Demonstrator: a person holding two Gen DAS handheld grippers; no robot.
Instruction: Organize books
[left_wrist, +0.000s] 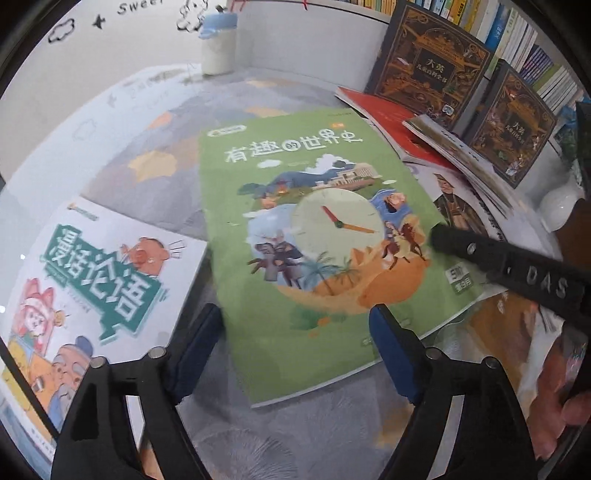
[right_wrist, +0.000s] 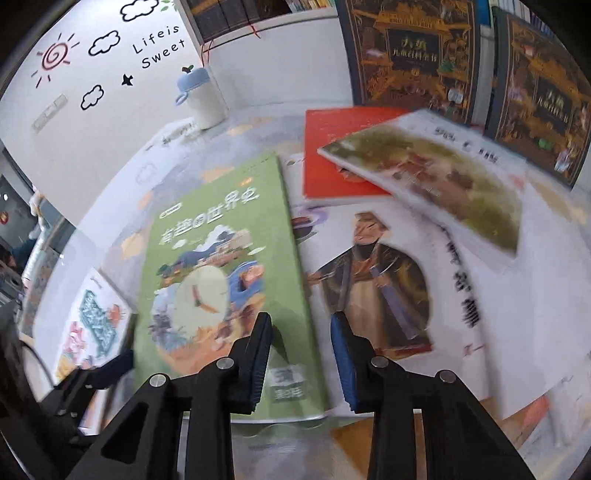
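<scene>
Your left tongs (left_wrist: 291, 350) gape over the green book (left_wrist: 314, 236)'s near edge while your right tongs (right_wrist: 301, 358), half-open and empty, straddle its corner to lift it off the surface (left_wrist: 155, 147).

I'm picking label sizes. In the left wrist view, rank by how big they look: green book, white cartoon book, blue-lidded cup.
1. green book, largest.
2. white cartoon book, partly cut off by the frame edge.
3. blue-lidded cup, smallest, though it stands farthest back, so its look misleads.

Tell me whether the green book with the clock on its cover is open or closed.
Closed. The green book lies flat on the table, front cover up with the clock picture whole and no inside pages showing.
</scene>
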